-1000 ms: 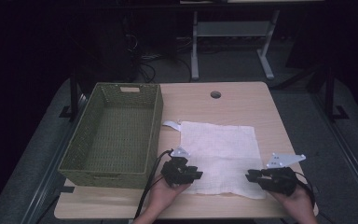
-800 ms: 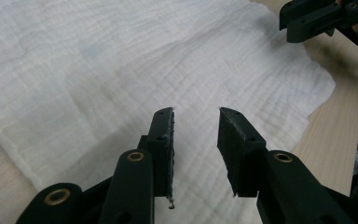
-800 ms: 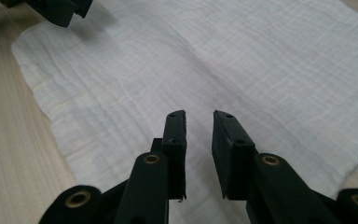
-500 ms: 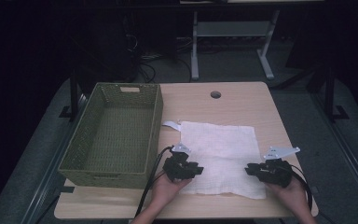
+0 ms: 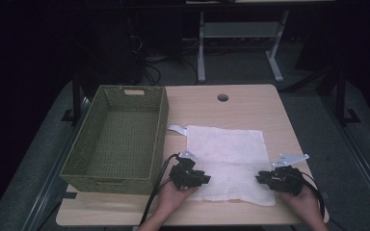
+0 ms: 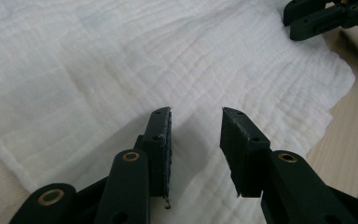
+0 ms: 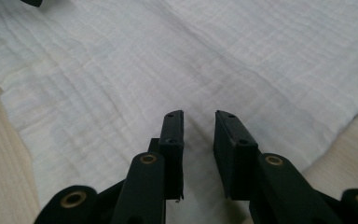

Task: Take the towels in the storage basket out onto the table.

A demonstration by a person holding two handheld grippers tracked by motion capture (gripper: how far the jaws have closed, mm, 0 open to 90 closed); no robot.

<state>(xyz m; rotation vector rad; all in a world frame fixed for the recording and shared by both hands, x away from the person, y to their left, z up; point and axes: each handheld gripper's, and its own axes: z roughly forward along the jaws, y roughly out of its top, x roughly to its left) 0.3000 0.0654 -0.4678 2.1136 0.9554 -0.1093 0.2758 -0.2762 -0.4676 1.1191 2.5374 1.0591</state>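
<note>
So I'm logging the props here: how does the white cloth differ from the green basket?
The white cloth lies flat and limp on the table; the green basket stands rigid with raised walls. The cloth is finely textured fabric; the basket is coarsely woven. Both rest on the wooden table.

A cloth (image 5: 226, 159) lies on the table (image 5: 250, 101), right of the basket (image 5: 120, 139).

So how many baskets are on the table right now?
1: a green woven basket sits on the table's left side, just left of the white cloth.
</note>
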